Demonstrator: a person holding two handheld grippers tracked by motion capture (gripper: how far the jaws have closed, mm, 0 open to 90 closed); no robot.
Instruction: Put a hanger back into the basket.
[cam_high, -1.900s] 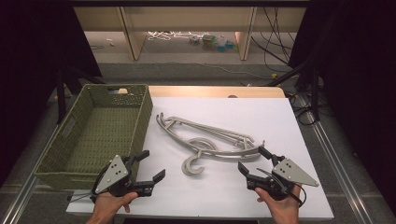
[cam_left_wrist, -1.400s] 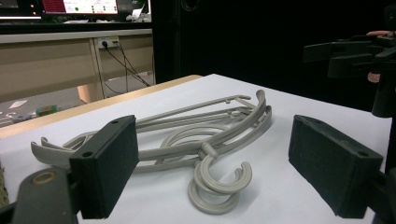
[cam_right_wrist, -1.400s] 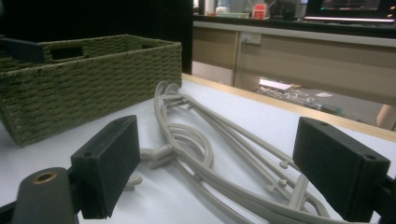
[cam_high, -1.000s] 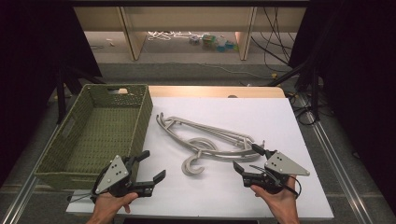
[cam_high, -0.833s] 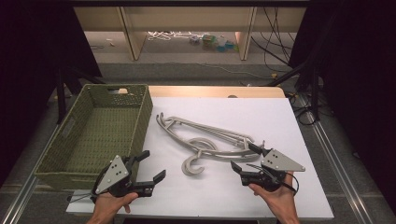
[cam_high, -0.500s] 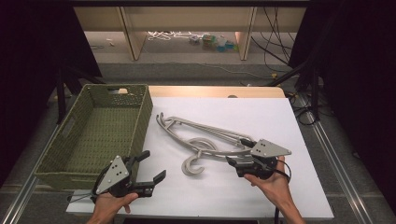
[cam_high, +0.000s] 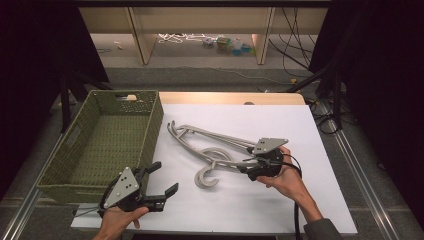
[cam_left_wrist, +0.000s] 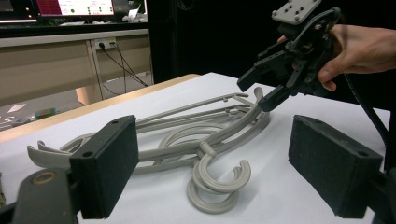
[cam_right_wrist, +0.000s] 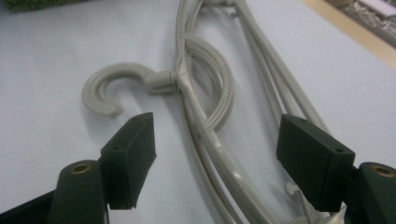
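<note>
high view: grey plastic hangers (cam_high: 215, 152) stacked mid-table on the white sheet (cam_high: 300, 125), right of the green basket (cam_high: 107, 140). right gripper (cam_high: 246, 169) at their right-hand arms, just been closing, jaws astride but not yet pinching. left gripper (cam_high: 162, 180) wide open, idle.

left gripper view: hooks (cam_left_wrist: 219, 179) overlapping, arms tangled.

right gripper view: probably two or three hangers between the pads; light, stiff, slick. best gripped on the bundled arms near the neck.

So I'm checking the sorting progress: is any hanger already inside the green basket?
No, the green basket shows a bare woven floor, and the grey hangers lie stacked on the white table beside it.
</note>
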